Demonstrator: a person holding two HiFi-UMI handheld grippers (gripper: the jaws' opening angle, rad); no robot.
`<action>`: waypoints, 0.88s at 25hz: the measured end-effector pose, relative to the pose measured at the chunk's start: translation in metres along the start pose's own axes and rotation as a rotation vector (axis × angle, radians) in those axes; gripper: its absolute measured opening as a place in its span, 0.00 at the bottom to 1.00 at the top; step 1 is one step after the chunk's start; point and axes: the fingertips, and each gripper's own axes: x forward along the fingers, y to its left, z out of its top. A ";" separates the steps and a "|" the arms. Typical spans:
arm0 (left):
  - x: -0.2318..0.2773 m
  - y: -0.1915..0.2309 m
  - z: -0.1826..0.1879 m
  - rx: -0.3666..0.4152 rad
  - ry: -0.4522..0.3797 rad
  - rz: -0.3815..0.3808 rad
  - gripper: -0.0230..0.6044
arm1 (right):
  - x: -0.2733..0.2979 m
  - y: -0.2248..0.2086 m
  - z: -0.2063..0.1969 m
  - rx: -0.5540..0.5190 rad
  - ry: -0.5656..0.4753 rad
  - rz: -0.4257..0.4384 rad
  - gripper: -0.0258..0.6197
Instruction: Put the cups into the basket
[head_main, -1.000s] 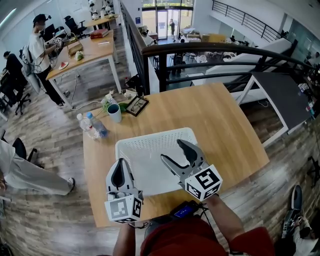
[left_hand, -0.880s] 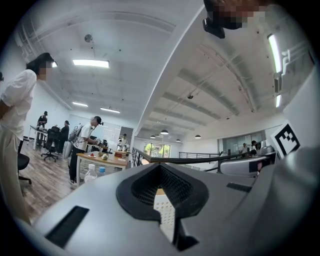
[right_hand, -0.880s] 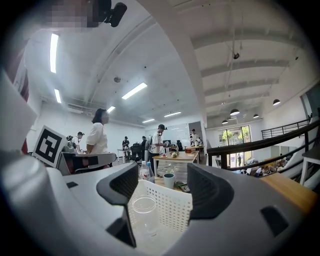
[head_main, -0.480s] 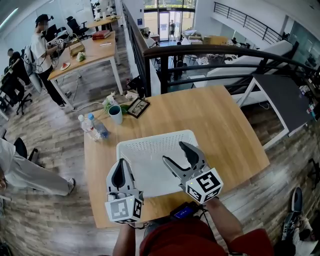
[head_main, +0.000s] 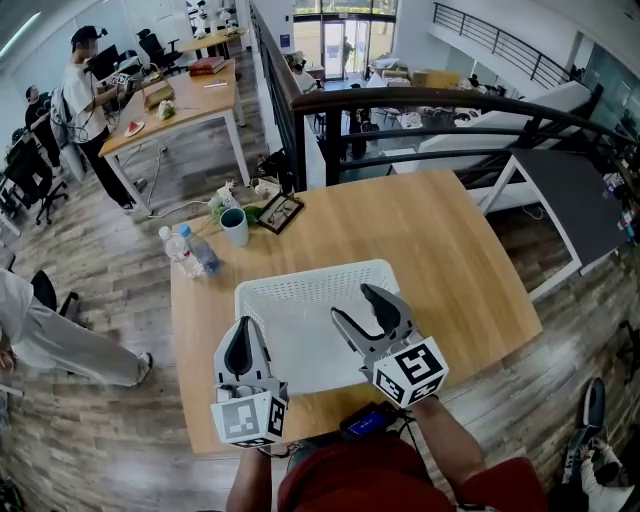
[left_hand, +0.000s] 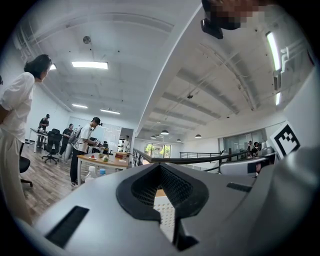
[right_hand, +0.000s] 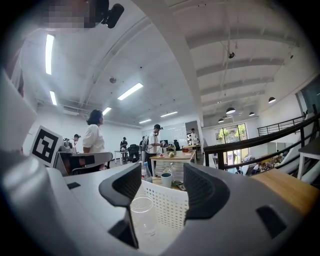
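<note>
- Now, the right gripper (head_main: 352, 303) hangs low in the middle of the head view, over the white basket (head_main: 300, 279), with its jaws spread wide. They have just been closing a little.
- A clear glass cup (right_hand: 144, 215) stands between those jaws, seemingly on the basket floor in front of the perforated wall. It sits well off-centre, hard by the jaw at the left of the right gripper view. Neither pad looks to be pressing on it, so I read it as released, not grasped.
- The left gripper (head_main: 241, 328) sits at the lower left of the head view, by the basket's near corner. It is clenched, its jaws together on nothing.
- A teal cup (head_main: 234, 226) waits on the table (head_main: 440, 250) at the upper left, beyond the basket's far rim and not yet in it. Two bottles (head_main: 182, 252) stand just beside it on the left, and a picture frame (head_main: 277, 212) on the right.
- Risk one: with the glass so near one jaw, a sideways pull or a further squeeze could clip it and topple it in the basket.
- Risk two: reaching for the teal cup means crossing the far rim into a crowded corner, where a wide-open jaw could knock over a bottle or nudge the frame.
</note>
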 end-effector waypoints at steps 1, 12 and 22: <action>0.000 0.000 -0.001 0.001 -0.001 0.000 0.04 | 0.000 -0.001 0.000 0.006 -0.004 -0.006 0.44; -0.002 0.004 0.002 0.007 -0.010 0.022 0.04 | 0.000 -0.006 0.003 0.026 -0.021 -0.023 0.37; -0.002 0.001 0.006 0.000 -0.013 0.026 0.04 | -0.002 -0.007 0.005 -0.008 -0.012 -0.041 0.26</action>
